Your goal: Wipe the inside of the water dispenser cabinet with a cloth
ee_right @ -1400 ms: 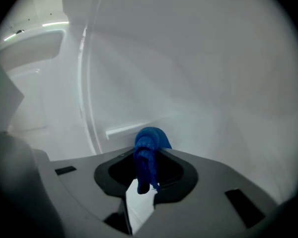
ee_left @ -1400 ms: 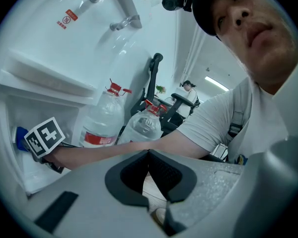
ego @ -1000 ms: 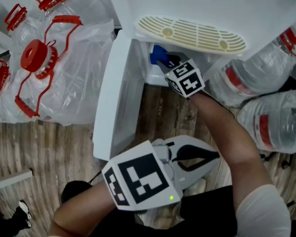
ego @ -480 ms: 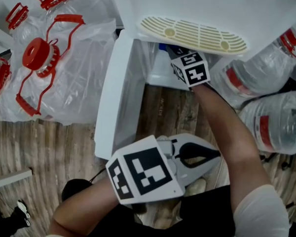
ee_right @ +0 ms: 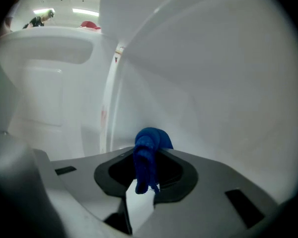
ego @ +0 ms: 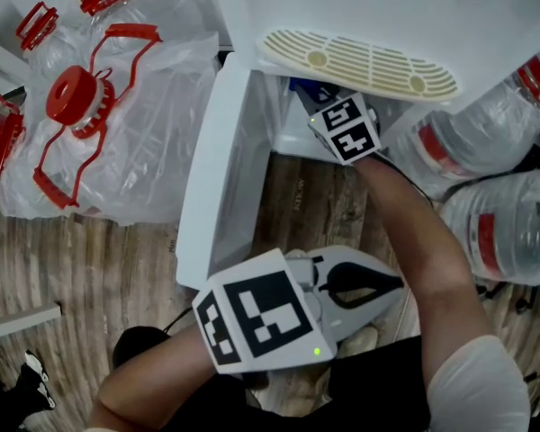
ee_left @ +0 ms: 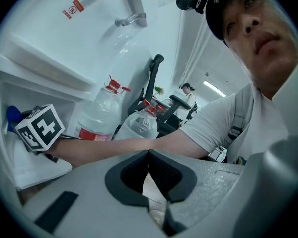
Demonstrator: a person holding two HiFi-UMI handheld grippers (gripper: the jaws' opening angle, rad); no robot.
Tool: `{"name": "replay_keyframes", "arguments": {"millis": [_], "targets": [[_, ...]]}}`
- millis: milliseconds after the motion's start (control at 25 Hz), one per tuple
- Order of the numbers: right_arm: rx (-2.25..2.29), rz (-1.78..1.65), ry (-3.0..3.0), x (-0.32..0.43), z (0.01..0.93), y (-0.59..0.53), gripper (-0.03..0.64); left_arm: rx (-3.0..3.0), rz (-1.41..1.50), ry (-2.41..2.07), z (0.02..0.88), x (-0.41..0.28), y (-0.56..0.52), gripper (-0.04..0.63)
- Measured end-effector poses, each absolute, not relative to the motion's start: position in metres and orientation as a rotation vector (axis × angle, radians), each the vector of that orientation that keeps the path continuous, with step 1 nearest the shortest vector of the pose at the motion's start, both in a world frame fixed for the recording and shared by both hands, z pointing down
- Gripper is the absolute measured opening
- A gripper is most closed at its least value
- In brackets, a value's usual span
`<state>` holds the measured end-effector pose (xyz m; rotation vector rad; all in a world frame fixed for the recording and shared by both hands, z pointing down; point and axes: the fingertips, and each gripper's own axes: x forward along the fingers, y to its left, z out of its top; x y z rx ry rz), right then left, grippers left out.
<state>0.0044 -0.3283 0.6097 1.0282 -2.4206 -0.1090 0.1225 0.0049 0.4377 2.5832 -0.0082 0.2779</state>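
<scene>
At the far left of the head view, empty clear water jugs (ego: pixel 99 124) with red caps and looped red handles lie bundled in crinkled transparent plastic on the wood-grain plank floor (ego: pixel 90 277). Just right of them the cabinet door (ego: pixel 218 169), a smooth white slab, stands swung open. Low in the middle, the left gripper (ee_left: pixel 149 152) is held over the floor, outside the cabinet. Its grey moulded jaws are closed, the ribbed black pads meeting at the tips with nothing between them. Above it, the person's bare right forearm (ego: pixel 414 232) reaches into the cabinet opening, where the right gripper's black-and-white marker cube (ego: pixel 345 129) sits just under the cream, oval, slotted drip grille (ego: pixel 360 61). The right gripper (ee_right: pixel 145 167) is clamped on the cloth (ee_right: pixel 151 139), a deep blue, soft fabric twisted into a rope-like fold. The fold bulges out past the jaw tips into a rounded knob and hangs back as a frayed end between the pads. The cloth is inside the cabinet, close to its glossy white inner wall (ee_right: pixel 213 83), near the curved corner seam; whether it touches the wall cannot be told. At the right, full clear water bottles (ego: pixel 495 232) with red label bands lie on their sides beside the dispenser.
</scene>
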Motion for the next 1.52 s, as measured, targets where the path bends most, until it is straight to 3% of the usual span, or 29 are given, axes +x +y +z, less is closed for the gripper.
{"name": "replay_keyframes", "arguments": {"millis": [320,640,1520], "targets": [[0.915,-0.126,-2.482,0.003,0.600,-0.291,0.084,2.586,0.257,0.023,0.433,0.127,0.008,0.003],[1.197,-0.127,-2.417,0.031,0.577,-0.332,0.084,2.596,0.264,0.015,0.432,0.126,0.009,0.003],[1.067,-0.188,-2.584,-0.004,0.545,-0.268,0.084,2.610,0.211,0.052,0.418,0.124,0.013,0.003]]}}
